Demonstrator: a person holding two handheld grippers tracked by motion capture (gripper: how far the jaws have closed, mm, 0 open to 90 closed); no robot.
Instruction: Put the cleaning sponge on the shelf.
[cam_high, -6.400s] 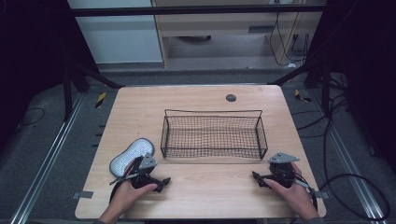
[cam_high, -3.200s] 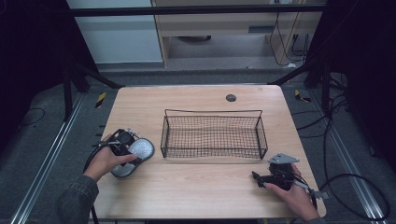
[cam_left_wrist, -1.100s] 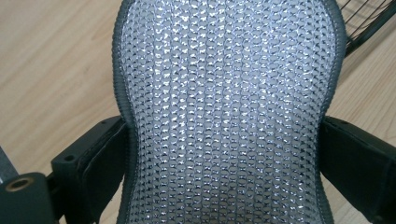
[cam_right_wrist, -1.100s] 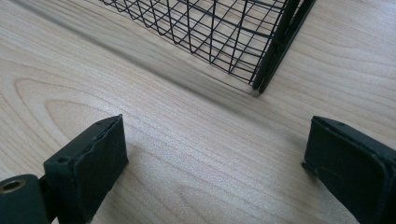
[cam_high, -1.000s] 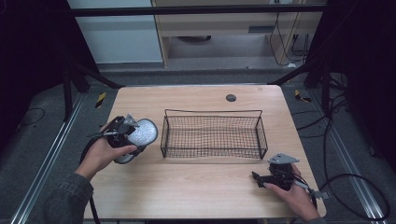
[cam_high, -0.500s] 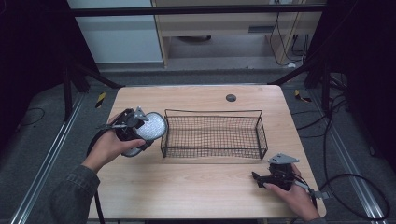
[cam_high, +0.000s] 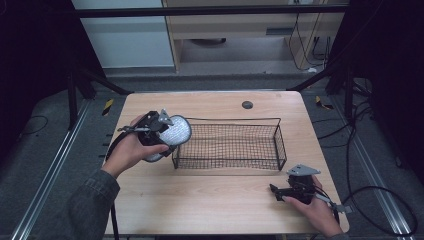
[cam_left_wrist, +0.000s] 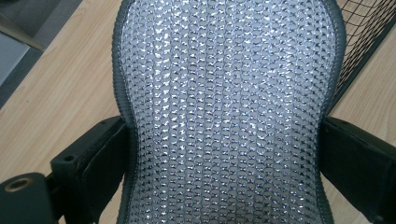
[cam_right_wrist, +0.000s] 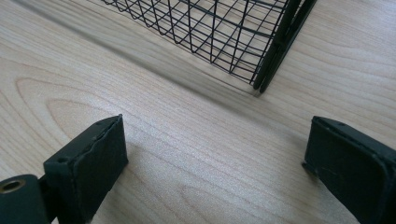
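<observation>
A silvery mesh scrubbing pad (cam_high: 172, 135) with a dark edge is held above the table by my left gripper (cam_high: 161, 131), at the left end of the black wire basket (cam_high: 227, 142). In the left gripper view the pad (cam_left_wrist: 224, 112) sits between both jaws, which press on its two sides. My right gripper (cam_high: 278, 190) rests near the table's front right, open, with bare wood between its jaws (cam_right_wrist: 215, 163). The basket's corner (cam_right_wrist: 261, 79) stands just beyond it.
The light wooden table (cam_high: 215, 200) has a small dark round disc (cam_high: 247, 104) at its far edge. The basket is empty. Dark frame posts and cables surround the table, and floor rails run along both sides.
My left gripper went to the pad at the front left, shut on it, lifted it and carried it rightward to the basket's left end. The right gripper has stayed put.
</observation>
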